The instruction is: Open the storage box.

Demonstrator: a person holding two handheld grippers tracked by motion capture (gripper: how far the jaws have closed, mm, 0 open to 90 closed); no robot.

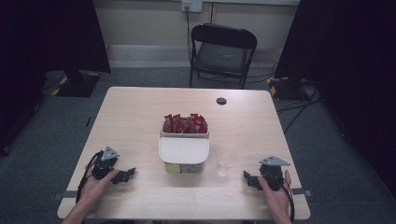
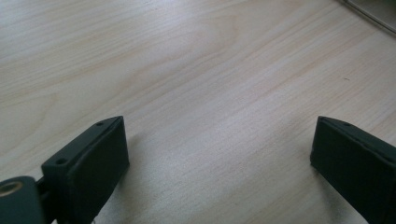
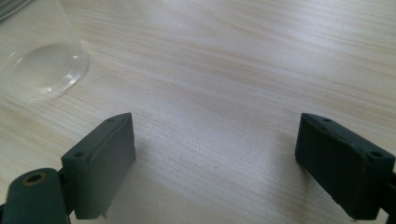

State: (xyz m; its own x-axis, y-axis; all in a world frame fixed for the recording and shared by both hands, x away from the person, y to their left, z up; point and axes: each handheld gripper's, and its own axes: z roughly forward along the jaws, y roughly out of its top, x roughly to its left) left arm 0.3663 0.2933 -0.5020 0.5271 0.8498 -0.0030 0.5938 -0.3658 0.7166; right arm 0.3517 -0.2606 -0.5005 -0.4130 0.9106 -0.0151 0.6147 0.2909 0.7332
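A white box [image 1: 183, 150] stands at the table's middle, its far compartment full of red packets [image 1: 185, 124] and its near part covered by a white lid; something yellowish shows through the front wall. A clear plastic cup [image 1: 226, 162] stands upright just right of the box, and its base [image 3: 39, 56] appears at the upper left of the right gripper view. My left gripper [image 1: 127, 174] rests open on the wood at the near left, jaws wide over bare table [image 2: 219, 140]. My right gripper [image 1: 248, 178] rests open at the near right, a short way from the cup, nothing between its jaws [image 3: 215, 154].
A light wooden table [image 1: 140, 116] with a dark round cable hole [image 1: 221, 101] near its far edge. A black folding chair [image 1: 223, 52] stands beyond the table. Dark curtains hang at both sides. Cables lie on the grey floor at right.
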